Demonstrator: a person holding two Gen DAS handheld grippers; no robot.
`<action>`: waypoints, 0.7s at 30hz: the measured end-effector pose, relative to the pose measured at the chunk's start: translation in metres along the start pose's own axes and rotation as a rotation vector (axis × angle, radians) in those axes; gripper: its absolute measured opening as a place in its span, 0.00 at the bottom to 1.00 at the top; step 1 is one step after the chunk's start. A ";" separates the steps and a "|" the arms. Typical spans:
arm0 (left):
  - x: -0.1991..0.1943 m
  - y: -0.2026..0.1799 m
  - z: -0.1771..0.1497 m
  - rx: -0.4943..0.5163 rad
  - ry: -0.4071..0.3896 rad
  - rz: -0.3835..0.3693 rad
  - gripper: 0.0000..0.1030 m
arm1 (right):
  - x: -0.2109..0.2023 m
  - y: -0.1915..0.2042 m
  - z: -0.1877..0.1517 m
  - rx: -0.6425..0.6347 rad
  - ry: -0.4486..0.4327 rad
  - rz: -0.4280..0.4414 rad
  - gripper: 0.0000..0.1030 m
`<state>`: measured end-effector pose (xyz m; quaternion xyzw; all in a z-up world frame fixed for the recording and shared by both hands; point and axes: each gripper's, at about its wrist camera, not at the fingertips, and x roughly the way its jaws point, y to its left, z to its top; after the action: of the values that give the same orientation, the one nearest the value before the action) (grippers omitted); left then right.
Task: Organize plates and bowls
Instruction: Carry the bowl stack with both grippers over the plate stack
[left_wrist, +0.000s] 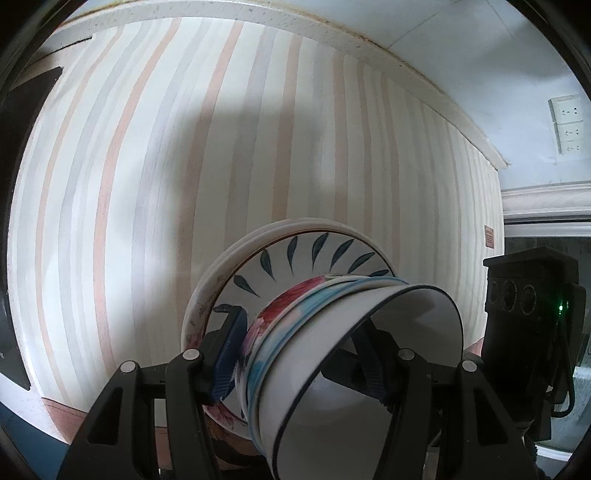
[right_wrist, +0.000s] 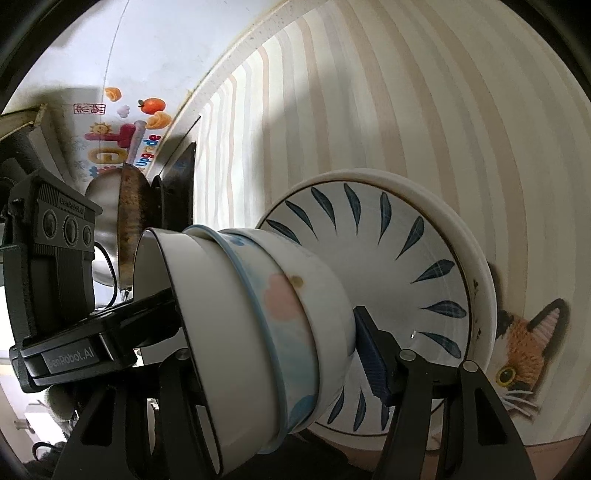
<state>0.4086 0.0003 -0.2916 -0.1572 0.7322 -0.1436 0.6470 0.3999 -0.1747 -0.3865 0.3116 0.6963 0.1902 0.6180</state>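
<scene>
Both tongs, left (left_wrist: 299, 354) and right (right_wrist: 266, 354), pinch the stacked bowls (right_wrist: 258, 314) on plates (right_wrist: 406, 258); heavy, slippery, fragile, so hold low.

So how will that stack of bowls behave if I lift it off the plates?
Probably heavy: the stack of bowls nests at least three, apparently ceramic. Likely slippery, since the glazed sides curve where the right gripper and left gripper straddle them. Bowls may shift or chip; the rims look uneven above the plates.
</scene>
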 end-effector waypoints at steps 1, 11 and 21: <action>0.001 0.001 0.000 0.001 0.002 0.000 0.54 | 0.001 0.000 0.001 0.001 0.000 -0.003 0.63; 0.011 0.004 0.005 0.005 0.021 0.008 0.54 | 0.009 -0.007 0.010 0.003 0.007 -0.027 0.63; 0.012 0.004 0.003 0.009 0.014 0.020 0.54 | 0.010 -0.002 0.008 -0.021 0.000 -0.068 0.63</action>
<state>0.4104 -0.0012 -0.3049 -0.1461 0.7376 -0.1415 0.6439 0.4073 -0.1706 -0.3968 0.2813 0.7045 0.1765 0.6272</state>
